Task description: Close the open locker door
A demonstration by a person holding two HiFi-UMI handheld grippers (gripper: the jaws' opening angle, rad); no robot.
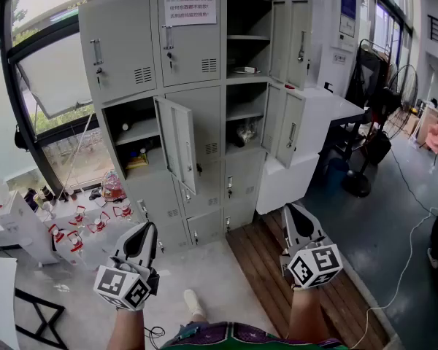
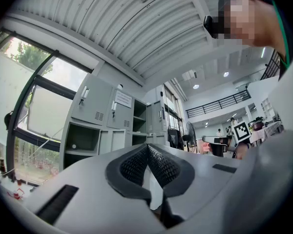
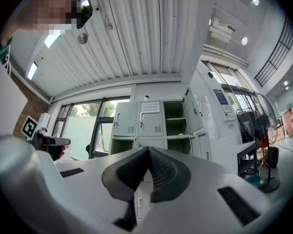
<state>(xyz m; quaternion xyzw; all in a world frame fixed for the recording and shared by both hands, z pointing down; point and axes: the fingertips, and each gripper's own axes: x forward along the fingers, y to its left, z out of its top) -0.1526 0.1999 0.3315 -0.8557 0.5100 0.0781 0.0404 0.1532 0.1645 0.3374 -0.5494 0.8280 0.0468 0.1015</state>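
Grey sheet metal makes up the tall locker cabinet (image 1: 197, 86) facing the person. Below the cabinet's left foot, the left tool (image 1: 149, 230) is clenched, its dark ribbed jaws pressed together with nothing between them. In the cabinet's left column, middle row, the grey metal open locker door (image 1: 177, 143) is swung outward, well apart from both tools. In the cabinet's right column, an upper grey door (image 1: 290, 41) and a lower grey door (image 1: 285, 128) also stand ajar. Below the cabinet's right foot, the right tool (image 1: 292, 214) is likewise clenched and empty.
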